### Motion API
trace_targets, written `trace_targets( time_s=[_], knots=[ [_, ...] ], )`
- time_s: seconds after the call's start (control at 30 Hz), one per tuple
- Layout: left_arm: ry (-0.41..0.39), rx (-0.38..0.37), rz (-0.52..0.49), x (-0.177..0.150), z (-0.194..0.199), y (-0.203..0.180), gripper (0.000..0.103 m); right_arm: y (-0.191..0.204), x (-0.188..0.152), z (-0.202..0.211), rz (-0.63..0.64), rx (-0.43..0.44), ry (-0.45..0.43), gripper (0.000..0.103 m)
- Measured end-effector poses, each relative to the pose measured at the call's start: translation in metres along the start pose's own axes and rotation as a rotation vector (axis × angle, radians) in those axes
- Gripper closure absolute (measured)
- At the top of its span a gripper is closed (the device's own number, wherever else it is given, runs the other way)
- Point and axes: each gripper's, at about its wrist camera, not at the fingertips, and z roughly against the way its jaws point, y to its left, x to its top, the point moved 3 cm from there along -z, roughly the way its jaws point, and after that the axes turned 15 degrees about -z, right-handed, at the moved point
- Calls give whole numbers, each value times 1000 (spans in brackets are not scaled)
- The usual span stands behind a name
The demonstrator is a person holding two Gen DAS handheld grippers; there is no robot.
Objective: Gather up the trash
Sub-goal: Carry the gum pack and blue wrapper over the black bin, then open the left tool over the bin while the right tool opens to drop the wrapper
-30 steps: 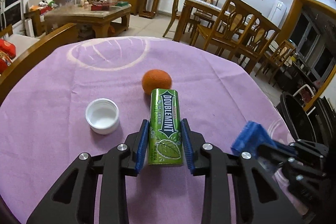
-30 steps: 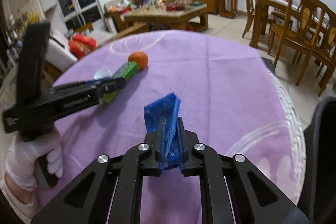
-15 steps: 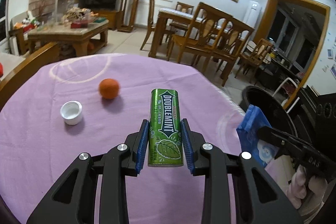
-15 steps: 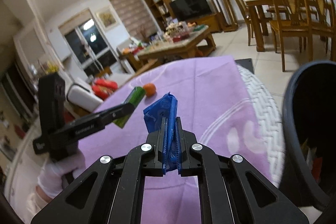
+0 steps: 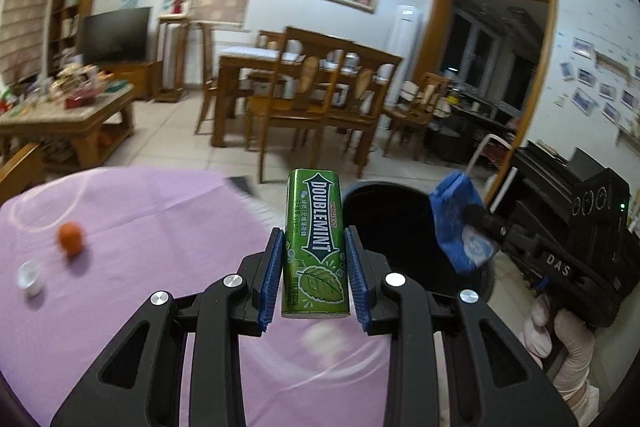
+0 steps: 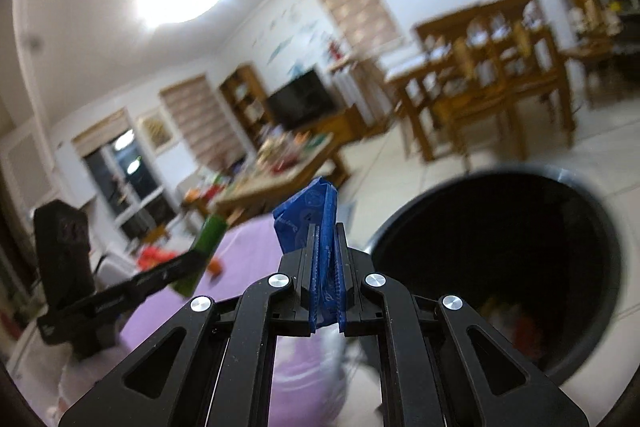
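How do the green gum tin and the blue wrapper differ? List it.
The gum tin is green, rigid and boxy, printed DOUBLEMINT; the blue wrapper is soft and crumpled. The tin stands upright in the left gripper, its jaws set wide; the wrapper is pinched flat in the right gripper, its jaws nearly closed. Both are held near the black bin.

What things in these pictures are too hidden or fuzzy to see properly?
- Inside the black trash bin: right wrist view shows only blurry pale and reddish shapes; left wrist view shows just darkness.
- Blue wrapper in the right gripper: its printing is blurred, and the pads cover its lower part.
- Doublemint box in the left gripper: its back faces away from the camera.
- White cap and orange: small and motion-blurred in the left wrist view.
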Motion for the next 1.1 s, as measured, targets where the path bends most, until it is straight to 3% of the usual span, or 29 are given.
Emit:
trace_targets(
  time_s=[0.2,0.4,0.7,1.1],
  knots=[
    [-28,-77,-80,27,-38,-54,72,-50,35,48,-21,-57,-172,95],
    [-23,-138,-141,35,-70,-93,72,-95,53,72,-59,-94,-237,95],
    [6,-175,-173,29,-101,-119,72,-129,57,67,-91,-124,-240,95],
    [46,-190,-170,17,-116,-118,72,-124,38,20,-126,-170,-208,95]
  ],
)
